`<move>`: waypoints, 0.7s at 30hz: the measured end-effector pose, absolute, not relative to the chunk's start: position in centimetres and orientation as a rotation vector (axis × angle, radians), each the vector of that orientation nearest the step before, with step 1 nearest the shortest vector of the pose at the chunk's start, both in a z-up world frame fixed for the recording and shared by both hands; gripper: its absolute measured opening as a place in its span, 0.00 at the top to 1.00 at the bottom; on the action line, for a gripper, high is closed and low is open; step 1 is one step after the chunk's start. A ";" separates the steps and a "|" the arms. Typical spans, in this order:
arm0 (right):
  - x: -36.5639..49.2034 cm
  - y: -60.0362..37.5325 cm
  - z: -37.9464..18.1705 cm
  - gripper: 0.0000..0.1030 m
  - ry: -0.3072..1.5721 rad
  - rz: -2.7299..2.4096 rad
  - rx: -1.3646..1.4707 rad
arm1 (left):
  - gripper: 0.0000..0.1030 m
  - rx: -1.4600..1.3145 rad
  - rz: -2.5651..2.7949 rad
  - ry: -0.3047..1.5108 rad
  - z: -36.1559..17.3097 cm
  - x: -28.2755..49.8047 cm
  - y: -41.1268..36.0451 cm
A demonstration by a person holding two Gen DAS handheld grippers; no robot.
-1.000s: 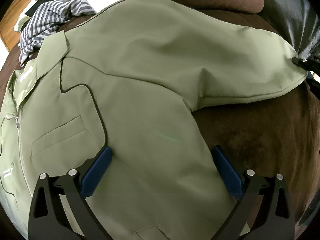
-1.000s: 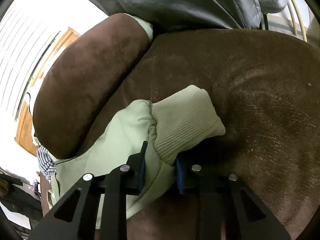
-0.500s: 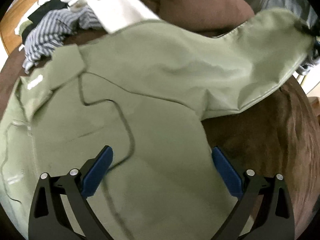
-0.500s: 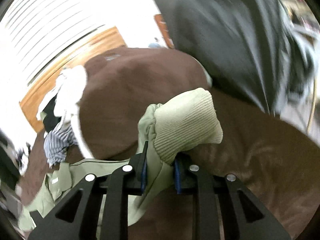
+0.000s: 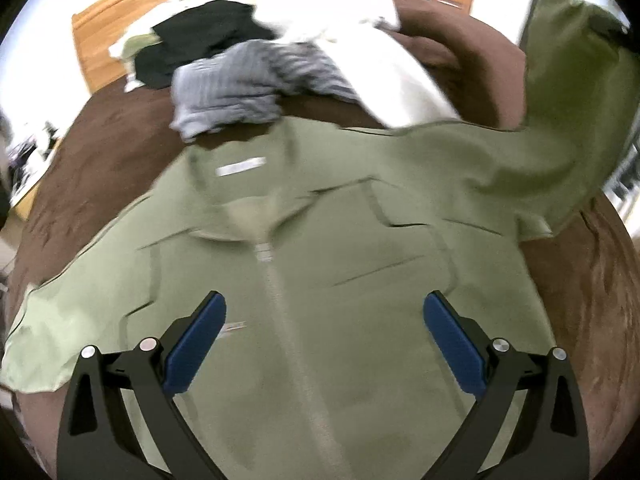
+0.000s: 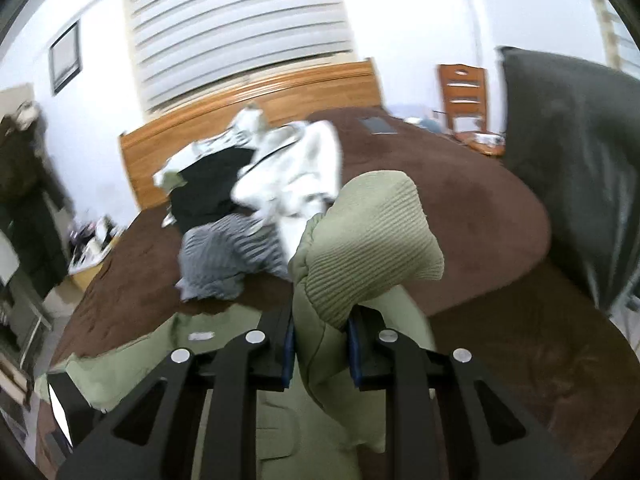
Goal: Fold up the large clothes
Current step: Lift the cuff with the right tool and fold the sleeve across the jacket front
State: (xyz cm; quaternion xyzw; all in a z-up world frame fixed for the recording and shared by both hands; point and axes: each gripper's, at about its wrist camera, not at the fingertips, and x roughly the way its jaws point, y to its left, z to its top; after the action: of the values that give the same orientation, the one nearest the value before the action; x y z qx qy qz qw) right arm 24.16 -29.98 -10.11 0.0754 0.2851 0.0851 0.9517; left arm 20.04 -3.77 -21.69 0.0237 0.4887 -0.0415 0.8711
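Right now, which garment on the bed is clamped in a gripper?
The green zip jacket: the right gripper is shut on its ribbed cuff. The striped, white and black garments lie loose.

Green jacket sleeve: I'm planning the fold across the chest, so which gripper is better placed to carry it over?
Right. The right gripper is shut on the sleeve's ribbed cuff, lifted off the jacket. The left gripper hangs open above the chest, holding nothing.

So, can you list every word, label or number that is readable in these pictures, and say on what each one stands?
None can be read.
White neck label on the green jacket, at: blurred, unreadable.
Small tag beside the jacket's zip: blurred, unreadable.
The same neck label in the right wrist view: too small to read.
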 end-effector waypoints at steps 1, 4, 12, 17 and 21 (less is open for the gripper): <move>24.2 -28.4 -10.2 0.80 0.591 0.194 0.155 | 0.06 0.039 -0.069 1.024 -21.7 20.1 -2.8; 24.3 -23.9 -11.1 0.80 0.620 0.257 0.120 | 0.06 -0.001 -0.011 1.024 -21.5 19.5 0.7; 23.6 -12.7 -15.1 0.80 0.716 0.420 0.031 | 0.06 -0.061 0.094 1.035 -22.7 17.4 7.4; 23.5 -7.3 -19.4 0.80 0.825 0.472 -0.001 | 0.06 -0.090 0.136 1.048 -24.0 16.0 10.5; 23.3 -4.9 -22.9 0.80 0.877 0.489 -0.035 | 0.06 -0.104 0.151 1.058 -25.4 15.4 12.1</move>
State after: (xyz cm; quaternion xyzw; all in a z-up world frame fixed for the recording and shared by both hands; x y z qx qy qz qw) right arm 23.31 -4.88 -22.87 -0.0168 0.4202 0.2341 0.8765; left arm 15.42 12.12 -25.40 -0.0497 0.5041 0.0719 0.8592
